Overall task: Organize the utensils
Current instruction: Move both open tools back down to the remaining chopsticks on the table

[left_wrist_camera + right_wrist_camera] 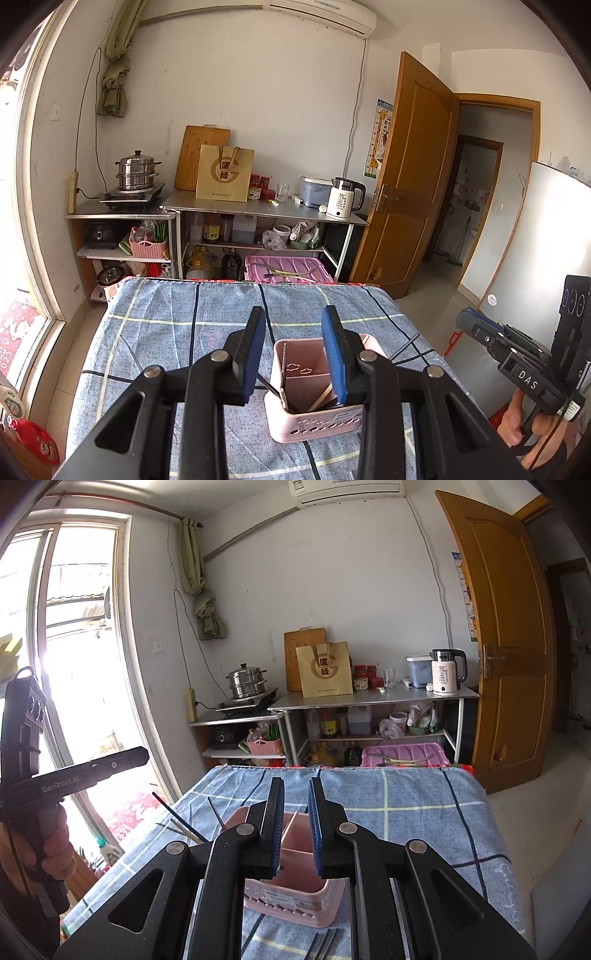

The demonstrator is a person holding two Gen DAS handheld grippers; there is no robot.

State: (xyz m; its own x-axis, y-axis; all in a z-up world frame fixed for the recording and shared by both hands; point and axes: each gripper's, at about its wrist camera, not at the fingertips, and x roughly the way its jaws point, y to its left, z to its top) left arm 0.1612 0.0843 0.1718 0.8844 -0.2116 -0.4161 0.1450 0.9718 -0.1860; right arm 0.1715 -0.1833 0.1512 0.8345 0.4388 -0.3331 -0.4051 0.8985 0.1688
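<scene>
Both grippers, left (pixel 293 350) and right (pixel 296 825), with jaws apart and empty over pink holder (pixel 316 413) on checked cloth (pixel 166 314); likely tipped if bumped, leaning chopsticks (pixel 184 825) spilling.

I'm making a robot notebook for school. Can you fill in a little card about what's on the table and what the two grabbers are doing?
surface: table under a blue checked cloth
holder: pink plastic utensil caddy with compartments, standing upright on the cloth
inside holder: thin chopstick-like sticks leaning in the near compartment
loose items: dark sticks lying on the cloth by the caddy
left gripper: open, empty, above the caddy
right gripper: open, empty, above the caddy
</scene>
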